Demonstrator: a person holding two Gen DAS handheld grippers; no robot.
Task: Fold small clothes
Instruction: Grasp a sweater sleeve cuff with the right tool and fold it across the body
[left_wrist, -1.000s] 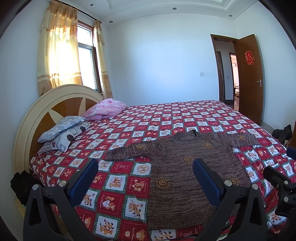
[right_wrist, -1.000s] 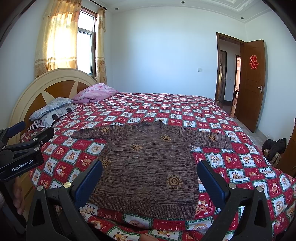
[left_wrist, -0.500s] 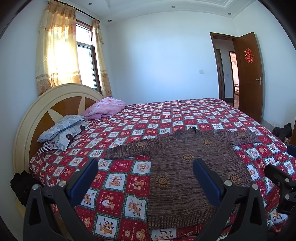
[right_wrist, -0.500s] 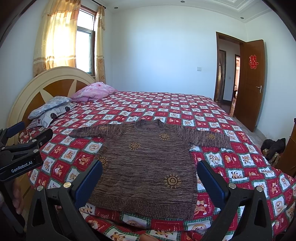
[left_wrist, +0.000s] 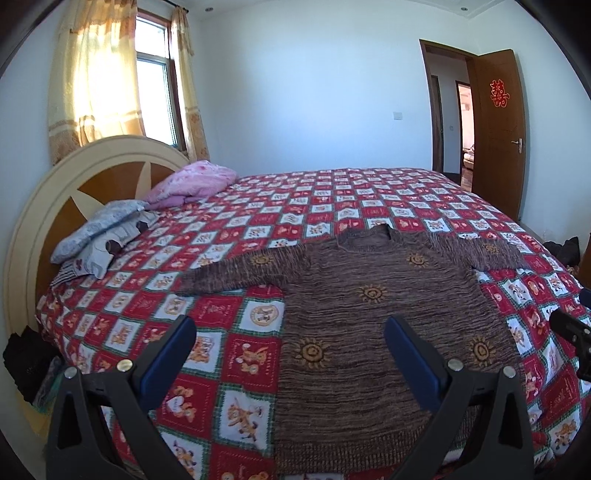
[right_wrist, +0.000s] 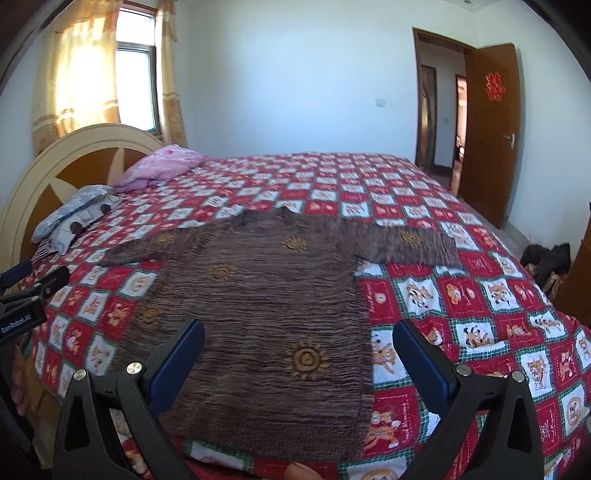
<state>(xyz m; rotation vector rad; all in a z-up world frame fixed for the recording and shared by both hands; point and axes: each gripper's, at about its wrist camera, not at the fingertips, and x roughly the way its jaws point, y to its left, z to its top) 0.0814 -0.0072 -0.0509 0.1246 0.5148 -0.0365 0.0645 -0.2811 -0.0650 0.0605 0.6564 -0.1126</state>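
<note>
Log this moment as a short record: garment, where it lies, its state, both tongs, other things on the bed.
garment: brown knit sweater with orange sun motifs
surface: bed with a red checked quilt
state: spread flat, both sleeves out sideways, no fold made yet
left tongs: open, empty, above the quilt and the sweater's left edge
right tongs: open, empty, above the sweater's hem
also on bed: pink quilt and grey pillows by the headboard
</note>
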